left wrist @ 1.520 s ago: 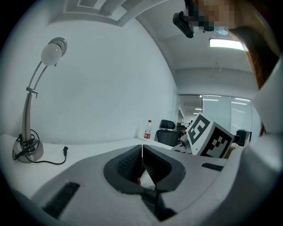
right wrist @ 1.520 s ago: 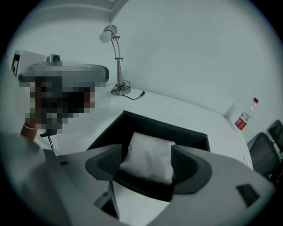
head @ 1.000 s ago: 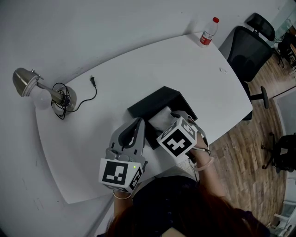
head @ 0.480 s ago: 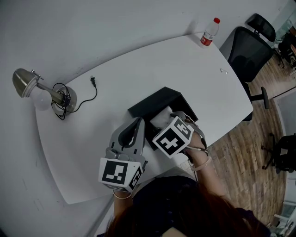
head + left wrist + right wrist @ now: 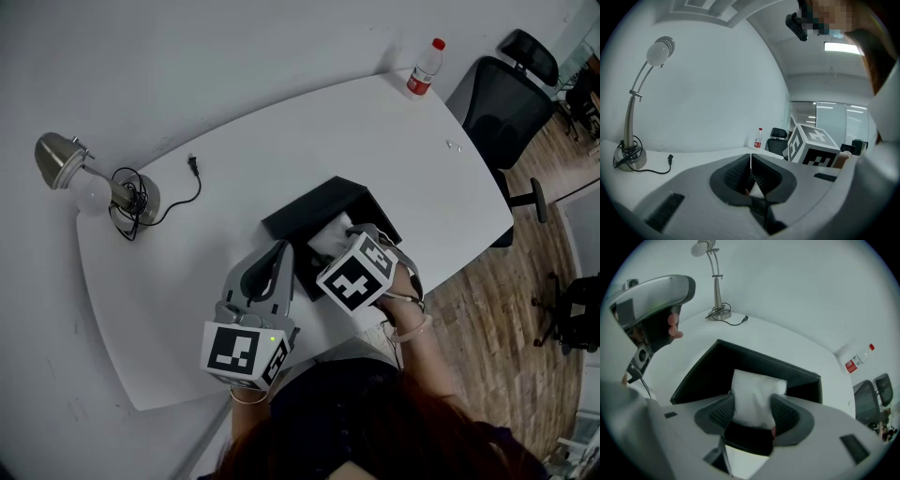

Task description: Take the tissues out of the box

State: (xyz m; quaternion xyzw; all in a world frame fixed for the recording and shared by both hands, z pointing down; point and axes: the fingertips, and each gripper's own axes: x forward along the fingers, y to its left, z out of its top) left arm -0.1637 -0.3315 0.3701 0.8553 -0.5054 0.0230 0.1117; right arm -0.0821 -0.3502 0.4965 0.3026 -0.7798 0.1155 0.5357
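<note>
A black tissue box (image 5: 319, 208) lies open on the white table (image 5: 394, 131), with a white tissue (image 5: 330, 234) standing up out of it. My right gripper (image 5: 351, 238) reaches into the box from the near side. In the right gripper view the tissue (image 5: 757, 390) stands between the two pads (image 5: 723, 412), which are closing on it without squeezing it. My left gripper (image 5: 278, 253) rests beside the box's near left side with its jaws shut on nothing (image 5: 750, 161).
A desk lamp (image 5: 84, 183) with a coiled cable and loose plug (image 5: 191, 165) stands at the table's left. A red-capped bottle (image 5: 424, 66) stands at the far right corner. A black office chair (image 5: 502, 103) is beyond the table's right edge.
My right gripper has shifted slightly over the box, toward the tissue. The left gripper has stayed where it was.
</note>
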